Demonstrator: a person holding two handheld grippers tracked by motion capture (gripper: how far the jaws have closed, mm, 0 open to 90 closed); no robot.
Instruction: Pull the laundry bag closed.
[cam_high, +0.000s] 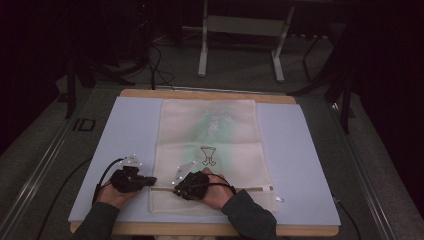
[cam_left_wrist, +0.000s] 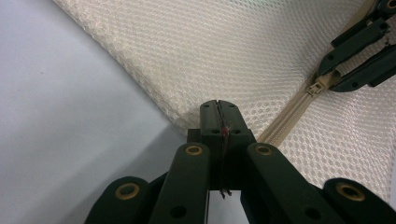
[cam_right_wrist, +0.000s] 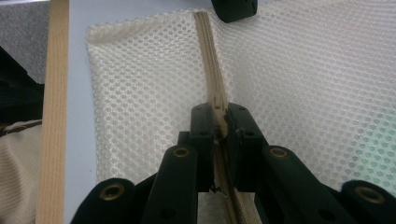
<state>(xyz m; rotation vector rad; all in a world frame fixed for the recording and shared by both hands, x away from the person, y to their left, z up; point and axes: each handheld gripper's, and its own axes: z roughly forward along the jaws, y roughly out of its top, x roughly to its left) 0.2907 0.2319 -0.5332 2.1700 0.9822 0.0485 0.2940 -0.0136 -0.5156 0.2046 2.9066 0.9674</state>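
My left claw (cam_left_wrist: 218, 122) was clamped on the limp mesh bag (cam_high: 210, 150) at its corner; my right claw (cam_right_wrist: 219, 125) pinched the zipper pull (cam_right_wrist: 218, 119), the only firm handhold.

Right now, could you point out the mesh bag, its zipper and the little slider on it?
mesh bag (cam_high: 210, 125), high view, on the upper cloth panel.
zipper (cam_right_wrist: 205, 42), right gripper view, on the closed tape ahead of the jaws.
zipper slider (cam_left_wrist: 319, 87), left gripper view, on the slider body between the far gripper's jaws.
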